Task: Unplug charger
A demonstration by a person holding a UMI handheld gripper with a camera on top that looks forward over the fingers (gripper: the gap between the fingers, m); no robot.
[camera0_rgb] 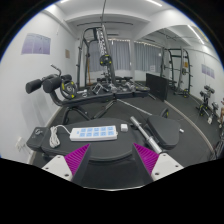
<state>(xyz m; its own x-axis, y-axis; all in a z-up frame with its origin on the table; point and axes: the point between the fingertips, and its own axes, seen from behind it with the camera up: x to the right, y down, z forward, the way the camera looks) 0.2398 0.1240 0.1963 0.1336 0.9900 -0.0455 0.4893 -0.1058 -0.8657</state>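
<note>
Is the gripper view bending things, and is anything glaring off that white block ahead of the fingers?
Gripper view: strong fisheye, walls and ceiling curve; the white power strip ahead of the open gripper is bright but readable, its grid visible; ceiling lights blow out.

The claw's [112, 160] near ends are cut off below, so its finger spacing can't be judged fully. The white power strip's [95, 131] sockets are too small to read. Its cable [45, 136] leaves leftward, end hidden.

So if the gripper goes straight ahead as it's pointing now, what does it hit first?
Probably the white power strip lying just ahead of the open gripper, between the lines of its fingers. Depth is hard to judge here; the gym machines stand well beyond it.
</note>
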